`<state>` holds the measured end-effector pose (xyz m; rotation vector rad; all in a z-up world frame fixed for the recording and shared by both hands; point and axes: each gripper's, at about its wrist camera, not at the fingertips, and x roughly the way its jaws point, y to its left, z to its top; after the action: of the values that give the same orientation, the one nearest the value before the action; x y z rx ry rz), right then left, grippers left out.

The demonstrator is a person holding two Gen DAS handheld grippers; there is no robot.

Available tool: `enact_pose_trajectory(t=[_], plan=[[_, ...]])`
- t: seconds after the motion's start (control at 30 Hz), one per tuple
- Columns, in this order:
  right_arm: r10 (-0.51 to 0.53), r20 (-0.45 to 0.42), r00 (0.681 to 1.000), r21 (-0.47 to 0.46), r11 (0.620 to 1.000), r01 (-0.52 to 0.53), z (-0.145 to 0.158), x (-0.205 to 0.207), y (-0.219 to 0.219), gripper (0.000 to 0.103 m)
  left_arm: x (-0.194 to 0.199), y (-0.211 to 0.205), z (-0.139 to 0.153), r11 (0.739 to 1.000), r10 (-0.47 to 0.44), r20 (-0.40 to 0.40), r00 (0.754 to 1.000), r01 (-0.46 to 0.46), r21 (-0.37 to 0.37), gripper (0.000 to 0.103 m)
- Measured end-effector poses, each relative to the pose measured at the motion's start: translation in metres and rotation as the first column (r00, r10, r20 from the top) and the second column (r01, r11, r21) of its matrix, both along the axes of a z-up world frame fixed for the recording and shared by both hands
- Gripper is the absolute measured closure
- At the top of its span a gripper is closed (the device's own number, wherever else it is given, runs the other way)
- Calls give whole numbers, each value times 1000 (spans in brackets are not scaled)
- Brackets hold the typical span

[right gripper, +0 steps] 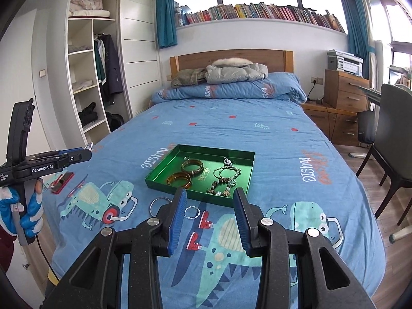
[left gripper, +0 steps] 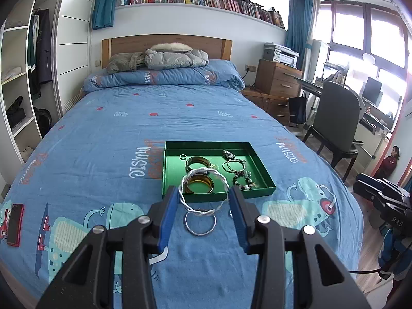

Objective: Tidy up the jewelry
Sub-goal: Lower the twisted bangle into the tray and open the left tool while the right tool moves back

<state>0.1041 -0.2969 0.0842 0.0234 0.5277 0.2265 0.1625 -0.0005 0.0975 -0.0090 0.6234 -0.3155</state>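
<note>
A green tray (left gripper: pixel 260 189) (right gripper: pixel 159 175) lies on the blue bedspread. It holds two amber bangles (left gripper: pixel 199 184) (right gripper: pixel 191 167), a small ring (left gripper: pixel 182 156) and beaded bracelets (left gripper: pixel 239 172) (right gripper: pixel 224 180). My left gripper (left gripper: pixel 203 193) is open above the bed, and a twisted silver bangle (left gripper: pixel 203 172) hangs looped over its left finger (left gripper: pixel 173 198), near the tray's front edge. A plain silver bangle (left gripper: pixel 200 222) (right gripper: pixel 159 204) lies on the bed before the tray. A small twisted silver ring (right gripper: pixel 191 211) lies between my right gripper's open fingers; the right gripper (right gripper: pixel 209 195) holds nothing.
A red phone (left gripper: pixel 15 224) (right gripper: pixel 61 181) lies at the bed's left edge. Folded jackets (left gripper: pixel 164 58) rest at the headboard. A chair (left gripper: pixel 337 118) and a desk stand to the right, a wardrobe to the left.
</note>
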Motion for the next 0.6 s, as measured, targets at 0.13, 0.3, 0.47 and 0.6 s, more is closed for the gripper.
enact_pose_trajectory(t=[0.13,0.3,0.47,0.6], plan=[[-7,-18,1000,20,1000,8,-12,20,-6,65,40,-8,-23,1000,12,-56,998,-11,19,64],[-36,-57,998,44,998,38,-35,59,-19,65,106,-20,-72,999,20,-164,986,-13,40,64],[-52,-109,993,48,997,57,-66,102,-29,65,166,-40,-124,998,26,-257,966,-8,68,64],[-55,-151,987,60,996,64,-89,131,-37,65,193,-58,-154,997,-8,-304,953,30,68,64]])
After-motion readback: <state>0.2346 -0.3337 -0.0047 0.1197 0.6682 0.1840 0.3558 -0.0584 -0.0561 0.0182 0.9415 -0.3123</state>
